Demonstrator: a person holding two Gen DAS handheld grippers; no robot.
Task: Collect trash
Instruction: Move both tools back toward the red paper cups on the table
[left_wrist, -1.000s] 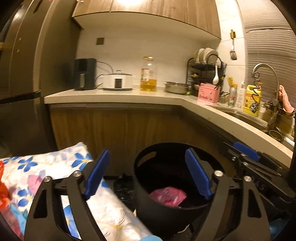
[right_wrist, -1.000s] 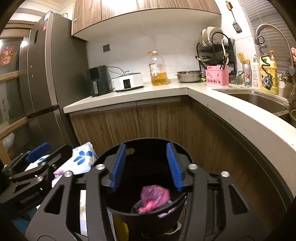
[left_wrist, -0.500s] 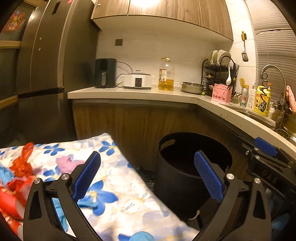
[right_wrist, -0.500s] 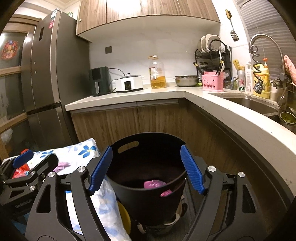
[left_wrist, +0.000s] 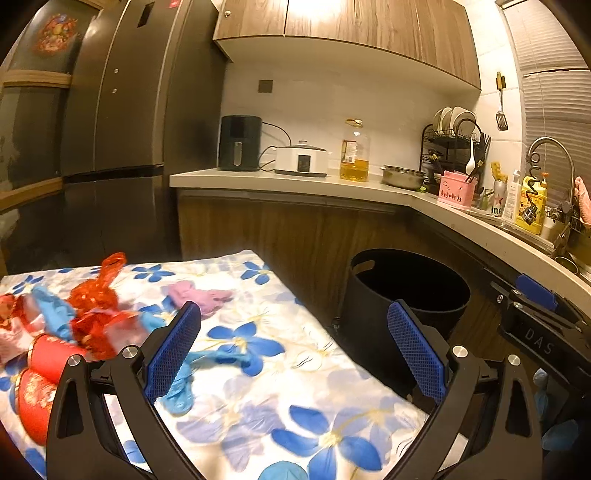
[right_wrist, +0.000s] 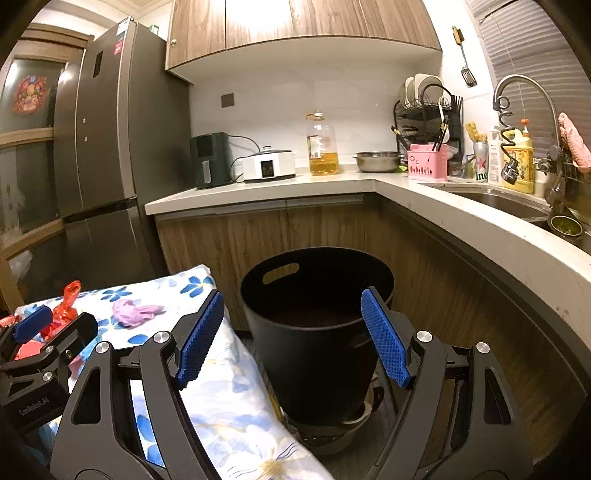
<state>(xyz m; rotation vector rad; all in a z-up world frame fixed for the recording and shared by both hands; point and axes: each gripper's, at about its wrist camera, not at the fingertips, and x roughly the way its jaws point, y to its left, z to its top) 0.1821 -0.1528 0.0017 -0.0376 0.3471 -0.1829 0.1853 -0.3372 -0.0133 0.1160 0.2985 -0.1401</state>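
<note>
a dim kitchen corner: the left gripper (left_wrist: 295, 350) hangs with its jaws spread wide and nothing between them, above a flower-printed cloth (left_wrist: 266, 391) that covers a low surface. the right gripper (right_wrist: 291, 336) is likewise spread and empty, held in front of a black bin (right_wrist: 314, 321) that stands on the floor against the wooden base cabinets (right_wrist: 258, 236). the trash lies scattered on the cloth at the left gripper's far left: a crumpled red plastic bag (left_wrist: 98, 302), red paper cups (left_wrist: 48, 356), a pink wad (left_wrist: 195, 297) and pale blue crumpled scraps (left_wrist: 207, 360), one of them just behind the left blue pad (left_wrist: 173, 350). the bin sits just beside the cloth's right edge, its handle slot facing the camera; its inside is too dark to read. on the pale countertop (right_wrist: 280, 188) behind stand a dark air fryer (right_wrist: 210, 158), a white cooker (right_wrist: 269, 164), a bottle of oil (right_wrist: 323, 147), a steel bowl (right_wrist: 376, 160) and a dish rack (right_wrist: 424, 110). a tall fridge (right_wrist: 107, 147) fills the left.
</note>
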